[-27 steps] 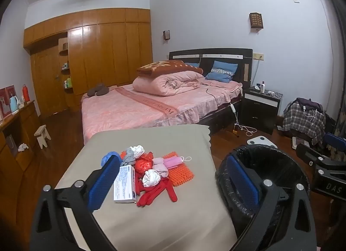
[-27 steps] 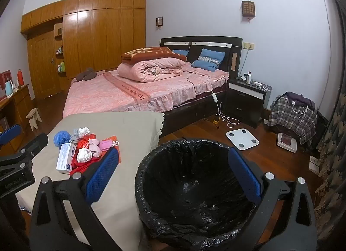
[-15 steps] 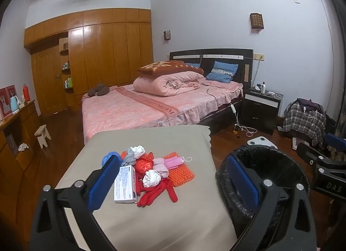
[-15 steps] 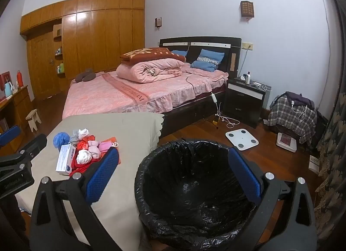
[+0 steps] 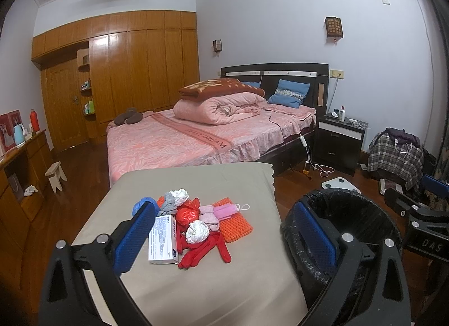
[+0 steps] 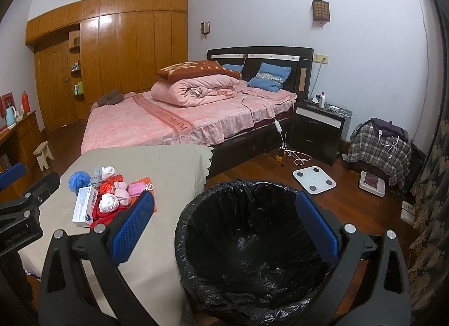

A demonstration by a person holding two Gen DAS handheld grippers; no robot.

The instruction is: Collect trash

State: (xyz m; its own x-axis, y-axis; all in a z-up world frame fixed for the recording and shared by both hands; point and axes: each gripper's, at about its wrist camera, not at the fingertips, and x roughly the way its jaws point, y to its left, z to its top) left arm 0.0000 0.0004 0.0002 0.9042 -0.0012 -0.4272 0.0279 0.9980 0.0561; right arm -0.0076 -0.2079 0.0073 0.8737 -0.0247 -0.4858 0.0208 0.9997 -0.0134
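Beige cloth-covered table (image 5: 213,284): the landmark, it stands at the foot of the pink bed (image 5: 196,140).
Trash heap (image 5: 193,219): a mixed pile on the table's near half, all pieces touching or overlapping.
Box: a white flat cardboard box with blue print (image 5: 162,239) lies at the heap's left edge.
Paper: two white crumpled paper balls, one (image 5: 197,231) in the middle of the heap, one (image 5: 179,195) at its far side.
Glove: a red rubber glove (image 5: 204,250) hangs out of the heap toward the table's near edge.
Mat: an orange knobbed mat (image 5: 235,226) under the heap's right side, with a pink face mask (image 5: 226,211) on it.
Bin: a round bin lined with a black plastic bag (image 6: 252,244), on the wooden floor just beside the table's right edge; inside I see only the bag.
Left gripper (image 5: 224,237): blue pads spread wide, nothing between them, above the table's near part.
Right gripper (image 6: 224,230): blue pads spread wide, empty, above the bin.
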